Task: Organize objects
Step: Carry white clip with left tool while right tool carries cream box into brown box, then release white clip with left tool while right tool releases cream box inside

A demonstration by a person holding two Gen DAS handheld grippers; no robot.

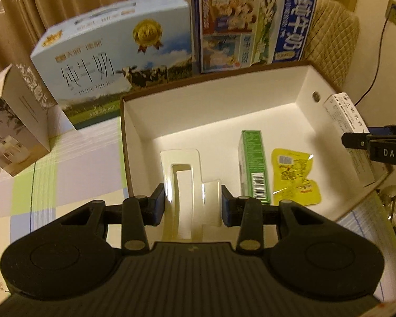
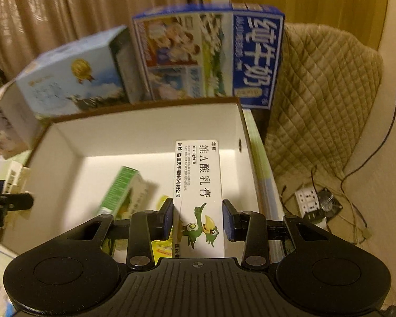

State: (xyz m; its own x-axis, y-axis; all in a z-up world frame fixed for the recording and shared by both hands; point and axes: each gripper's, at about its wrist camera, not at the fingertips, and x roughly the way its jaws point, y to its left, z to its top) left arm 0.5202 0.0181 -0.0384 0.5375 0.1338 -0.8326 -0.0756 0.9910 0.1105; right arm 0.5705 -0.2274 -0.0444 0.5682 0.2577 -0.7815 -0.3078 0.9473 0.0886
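Two items in white box [image 1: 311,84] | green carton [image 1: 253,163] | yellow sachet [image 1: 294,177]

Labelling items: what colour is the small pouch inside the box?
Yellow pouch, clearest in the left wrist view.

milk carton [image 1: 113,71] — "PURE MILK", right gripper [image 1: 367,142] — "DAS"

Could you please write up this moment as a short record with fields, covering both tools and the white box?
left tool: shut on clear plastic blister pack, over the box
right tool: shut on long white ointment carton, over the box
container: open white cardboard box
already lying in box: green carton; yellow sachet
behind box: light-blue milk carton; dark-blue milk carton
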